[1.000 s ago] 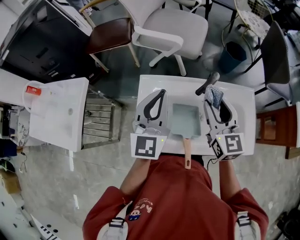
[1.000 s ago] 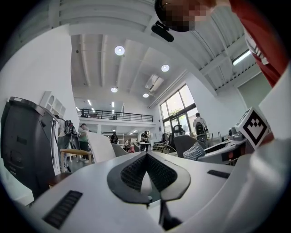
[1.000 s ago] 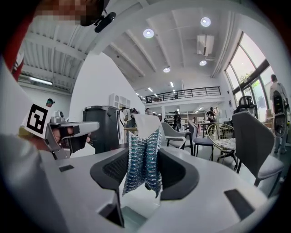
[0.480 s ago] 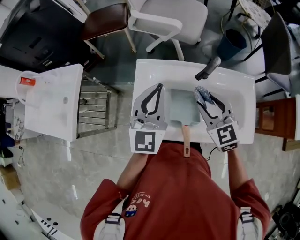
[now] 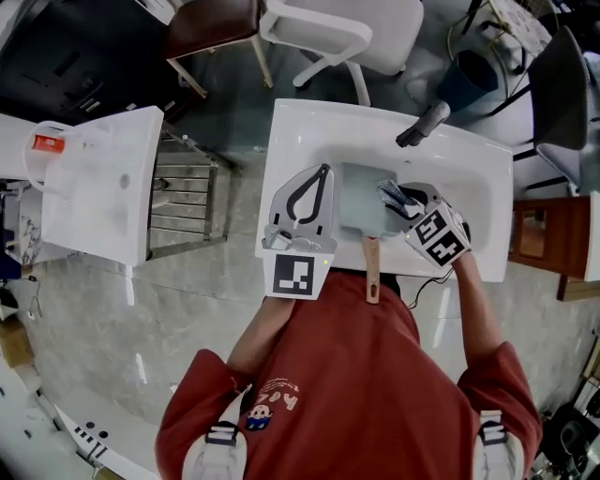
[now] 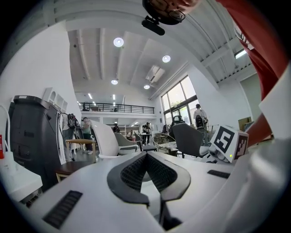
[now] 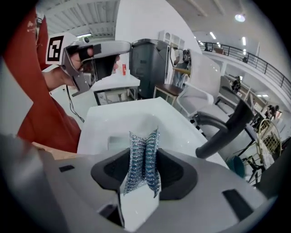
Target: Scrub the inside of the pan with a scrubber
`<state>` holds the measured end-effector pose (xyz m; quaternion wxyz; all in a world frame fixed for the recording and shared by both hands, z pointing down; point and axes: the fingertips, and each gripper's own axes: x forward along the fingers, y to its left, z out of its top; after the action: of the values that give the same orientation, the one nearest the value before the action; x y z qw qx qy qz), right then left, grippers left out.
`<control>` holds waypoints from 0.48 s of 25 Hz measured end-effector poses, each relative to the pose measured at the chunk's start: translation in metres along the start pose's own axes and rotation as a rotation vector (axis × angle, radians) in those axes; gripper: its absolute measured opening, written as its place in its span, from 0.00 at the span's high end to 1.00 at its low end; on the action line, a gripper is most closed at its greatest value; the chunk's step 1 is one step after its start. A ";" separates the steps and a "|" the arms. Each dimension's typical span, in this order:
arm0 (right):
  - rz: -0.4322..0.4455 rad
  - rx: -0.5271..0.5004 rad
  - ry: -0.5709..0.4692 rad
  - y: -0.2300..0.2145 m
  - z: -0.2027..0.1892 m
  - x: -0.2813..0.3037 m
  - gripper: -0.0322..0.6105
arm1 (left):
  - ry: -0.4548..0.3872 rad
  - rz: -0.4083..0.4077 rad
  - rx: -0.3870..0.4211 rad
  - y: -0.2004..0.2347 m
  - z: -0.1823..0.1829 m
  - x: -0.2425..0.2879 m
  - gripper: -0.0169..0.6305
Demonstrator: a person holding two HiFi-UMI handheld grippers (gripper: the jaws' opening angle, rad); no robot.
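Note:
A pale green rectangular pan (image 5: pixel 356 202) lies in the white sink (image 5: pixel 309 136), its wooden handle (image 5: pixel 372 270) pointing toward the person. My right gripper (image 5: pixel 388 198) is shut on a silvery-blue mesh scrubber (image 5: pixel 394 196) and leans in over the pan's right side. In the right gripper view the scrubber (image 7: pixel 144 157) is folded and pinched upright between the jaws of the right gripper (image 7: pixel 144 152), with the pan (image 7: pixel 119 136) below. My left gripper (image 5: pixel 321 174) is shut and empty, lying just left of the pan. The left gripper (image 6: pixel 146 155) shows its jaws meeting at the tips.
A dark grey faucet (image 5: pixel 423 124) juts over the sink's far right. A second white basin (image 5: pixel 103 178) and a metal rack (image 5: pixel 183 202) stand to the left. A white chair (image 5: pixel 347 23), a brown stool (image 5: pixel 211 19) and a blue bin (image 5: pixel 467 73) lie beyond the sink.
My right gripper has swung left and tilted, carrying the scrubber from the sink's right side to over the pan. The left gripper has stayed beside the pan.

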<state>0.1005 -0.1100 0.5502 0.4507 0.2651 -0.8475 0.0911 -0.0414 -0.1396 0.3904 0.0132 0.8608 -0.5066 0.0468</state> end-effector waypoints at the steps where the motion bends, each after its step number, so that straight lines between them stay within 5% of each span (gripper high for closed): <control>1: 0.036 -0.007 0.025 0.001 -0.004 0.006 0.66 | 0.000 0.001 0.006 0.002 0.000 0.000 0.96; 5: 0.210 -0.097 0.128 0.014 -0.022 0.024 0.68 | 0.000 -0.001 0.018 0.001 -0.001 0.001 0.96; 12: 0.346 -0.166 0.264 0.025 -0.053 0.042 0.69 | 0.011 -0.007 0.007 -0.004 -0.005 0.000 0.96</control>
<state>0.1062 -0.0838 0.6164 0.5555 0.0636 -0.8187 0.1306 -0.0384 -0.1372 0.3954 0.0131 0.8625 -0.5032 0.0530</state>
